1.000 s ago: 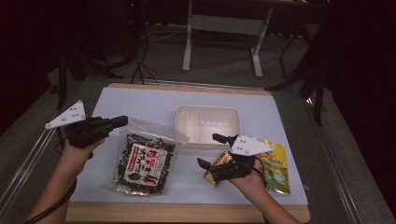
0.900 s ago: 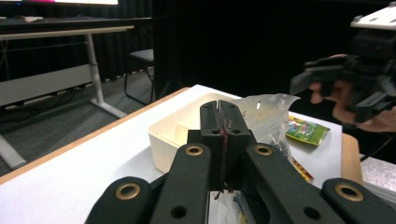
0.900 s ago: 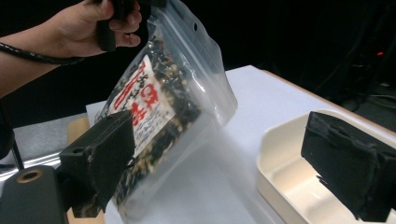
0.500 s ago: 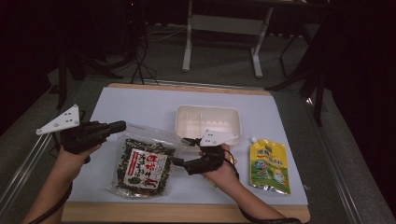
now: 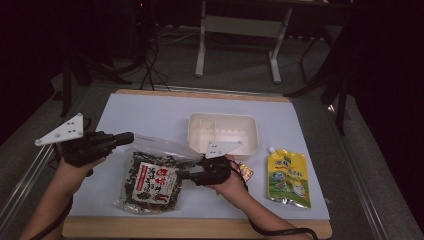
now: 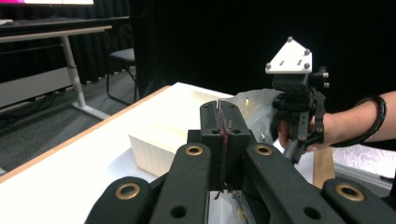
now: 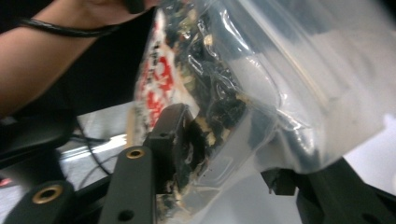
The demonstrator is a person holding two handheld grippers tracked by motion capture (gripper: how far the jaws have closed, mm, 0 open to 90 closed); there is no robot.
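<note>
A clear bag of dark seaweed snack [image 5: 150,182] with a red and white label lies at the table's front left. My left gripper [image 5: 127,138] is shut on the bag's clear top edge; its jaws [image 6: 223,105] meet with thin film pinched between them. My right gripper [image 5: 181,175] reaches the bag's right side, pointing left. Its jaws [image 7: 229,154] have just been closing and stand open around the bag [image 7: 224,70], one pad against the film. The right gripper [image 6: 296,107] also appears in the left gripper view, behind the bag.
A white divided tray [image 5: 222,116] stands mid-table behind the right hand. A yellow spouted pouch [image 5: 288,177] lies at the right, a small orange packet [image 5: 246,172] beside the right wrist. A desk frame [image 5: 237,30] stands on the floor beyond the table.
The right hand has moved left and down, from beside the yellow pouch to the bag's right edge, and its jaws have narrowed around the bag. The left gripper has stayed put.
</note>
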